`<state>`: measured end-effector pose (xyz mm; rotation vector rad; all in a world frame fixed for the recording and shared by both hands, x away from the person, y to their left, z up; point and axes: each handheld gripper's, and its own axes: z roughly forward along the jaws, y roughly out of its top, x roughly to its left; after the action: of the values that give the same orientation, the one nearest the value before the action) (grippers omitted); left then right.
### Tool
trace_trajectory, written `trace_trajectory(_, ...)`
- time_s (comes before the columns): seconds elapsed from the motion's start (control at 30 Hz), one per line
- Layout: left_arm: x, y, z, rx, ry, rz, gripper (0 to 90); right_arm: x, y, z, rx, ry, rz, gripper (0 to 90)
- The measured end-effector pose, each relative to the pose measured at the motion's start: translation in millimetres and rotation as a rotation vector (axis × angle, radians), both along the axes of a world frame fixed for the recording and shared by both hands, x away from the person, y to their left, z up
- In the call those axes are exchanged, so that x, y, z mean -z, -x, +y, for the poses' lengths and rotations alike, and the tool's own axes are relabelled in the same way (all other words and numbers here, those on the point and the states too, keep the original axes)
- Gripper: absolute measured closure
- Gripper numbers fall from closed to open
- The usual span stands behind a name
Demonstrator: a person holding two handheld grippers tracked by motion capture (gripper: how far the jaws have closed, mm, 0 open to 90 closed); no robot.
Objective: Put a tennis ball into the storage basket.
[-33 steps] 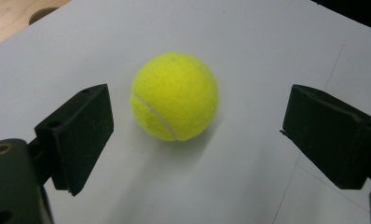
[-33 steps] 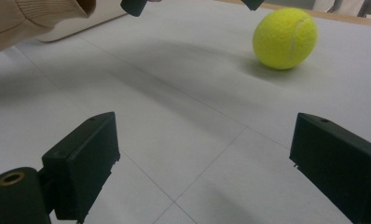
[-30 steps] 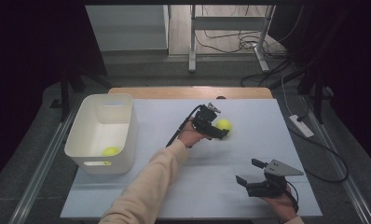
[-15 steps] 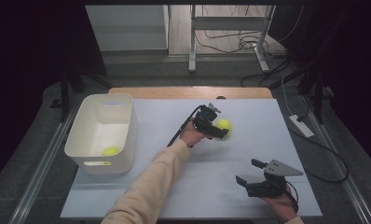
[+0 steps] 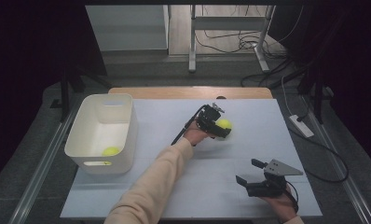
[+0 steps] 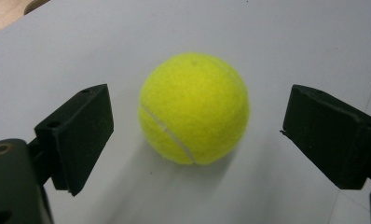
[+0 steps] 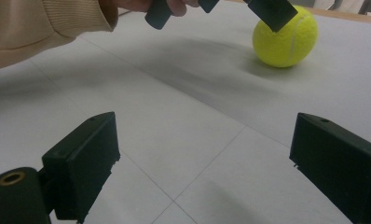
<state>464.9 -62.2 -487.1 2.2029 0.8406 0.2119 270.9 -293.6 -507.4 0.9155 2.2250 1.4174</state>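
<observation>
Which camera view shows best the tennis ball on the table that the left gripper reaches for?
The left gripper view: the tennis ball sits large and sharp between the open jaws, untouched. In the high view it is small and partly covered by the left gripper. The right gripper view shows it far off, with one jaw before it.

Dim surroundings, evenly lit table, soft shadows, close tongs slightly blurred

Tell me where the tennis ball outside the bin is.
In the high view the tennis ball lies mid-table, between the left gripper's open jaws, untouched.
</observation>
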Motion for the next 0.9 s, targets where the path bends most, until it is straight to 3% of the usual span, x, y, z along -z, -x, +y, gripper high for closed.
trace_trajectory(0.53, 12.4, -12.5, -7.2, -0.022, 0.011, 0.053, 10.8, 0.2, -0.6, -0.9, -0.002, -0.005, 0.0, 7.9)
trace_trajectory(0.7, 16.0, -12.9, -7.6, 0.0, 0.006, 0.067, 24.8, -0.1, 0.1, -1.0, 0.0, -0.002, 0.0, 7.9)
trace_trajectory(0.9, 14.1, -10.9, -8.7, 0.0, -0.013, 0.064, 27.4, 0.1, 0.2, -0.7, -0.002, 0.001, -0.001, 7.9)
